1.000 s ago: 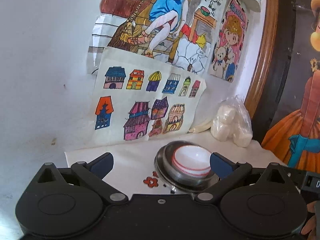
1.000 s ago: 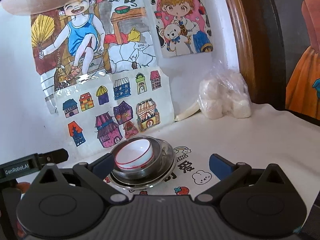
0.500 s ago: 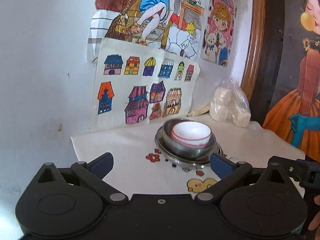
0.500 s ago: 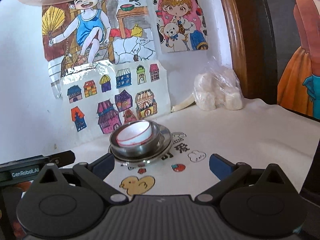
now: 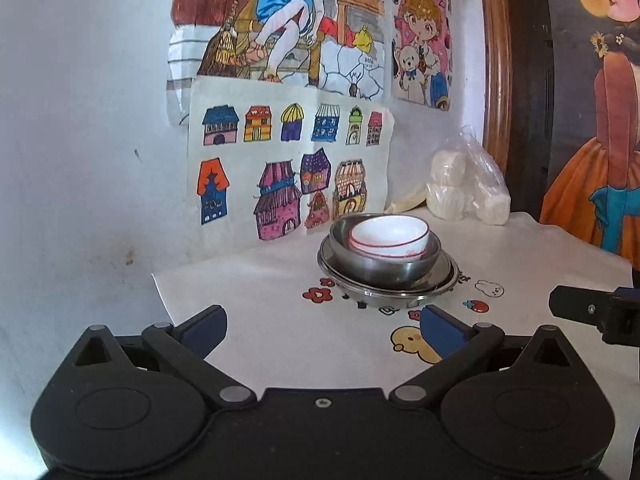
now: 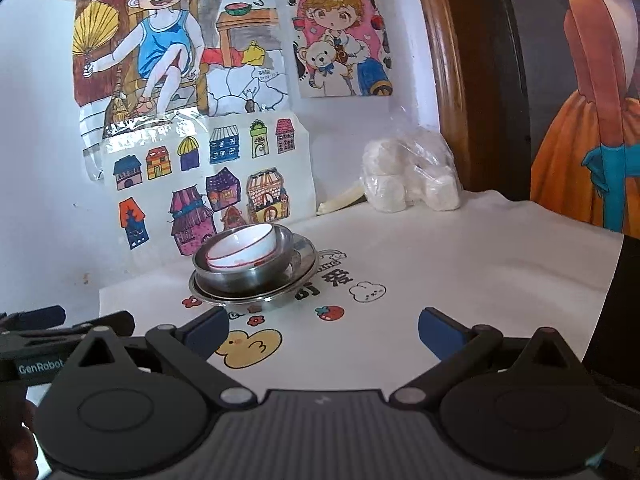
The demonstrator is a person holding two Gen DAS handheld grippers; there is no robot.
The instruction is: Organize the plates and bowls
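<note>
A white bowl with a red rim [image 5: 388, 236] [image 6: 242, 246] sits inside a steel bowl [image 5: 380, 266] [image 6: 240, 274], which rests on a steel plate [image 5: 444, 276] [image 6: 304, 256]. The stack stands on a white cartoon-printed cloth near the wall. My left gripper [image 5: 322, 326] is open, held back from the stack with nothing between its fingers. My right gripper [image 6: 323, 332] is open too, empty, with the stack ahead and to its left. Each gripper shows at the edge of the other's view.
A plastic bag of white lumps [image 5: 466, 184] [image 6: 412, 176] lies at the back right by a wooden frame [image 5: 496, 60]. Children's drawings [image 5: 288, 152] hang on the white wall behind the stack. The cloth's left edge [image 5: 160, 284] ends near the wall.
Both grippers have drawn back from the stacked bowls, so the stack looks farther away and more printed cloth shows. The bowls and plate have not moved.
</note>
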